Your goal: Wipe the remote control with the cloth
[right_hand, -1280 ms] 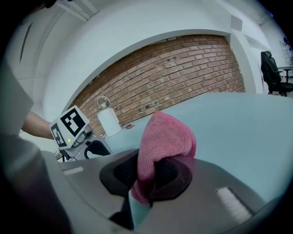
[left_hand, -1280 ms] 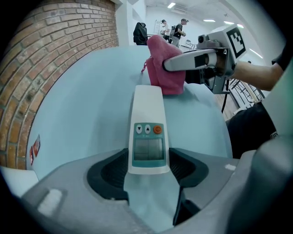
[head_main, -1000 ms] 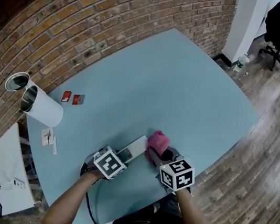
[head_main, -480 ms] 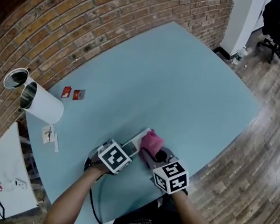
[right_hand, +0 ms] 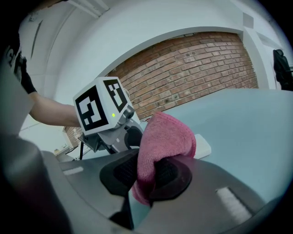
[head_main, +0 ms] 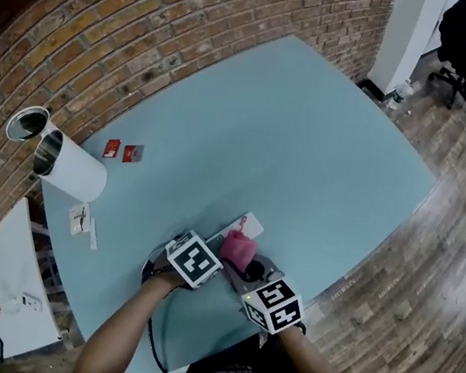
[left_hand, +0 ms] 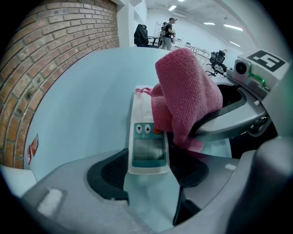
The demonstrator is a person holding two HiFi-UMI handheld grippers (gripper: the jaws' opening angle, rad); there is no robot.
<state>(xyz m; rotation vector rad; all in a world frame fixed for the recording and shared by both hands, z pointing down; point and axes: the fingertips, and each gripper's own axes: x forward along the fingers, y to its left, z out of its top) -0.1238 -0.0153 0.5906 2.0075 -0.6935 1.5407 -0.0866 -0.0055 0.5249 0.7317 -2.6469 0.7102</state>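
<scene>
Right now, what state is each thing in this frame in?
remote control, flat on the table, display up.
cloth, bunched, against the remote control.
left hand-held gripper, shut on the remote control.
right hand-held gripper, shut on the cloth.

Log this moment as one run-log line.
left gripper: shut on remote | right gripper: shut on cloth | cloth: against remote, past its screen | stage: wiping
</scene>
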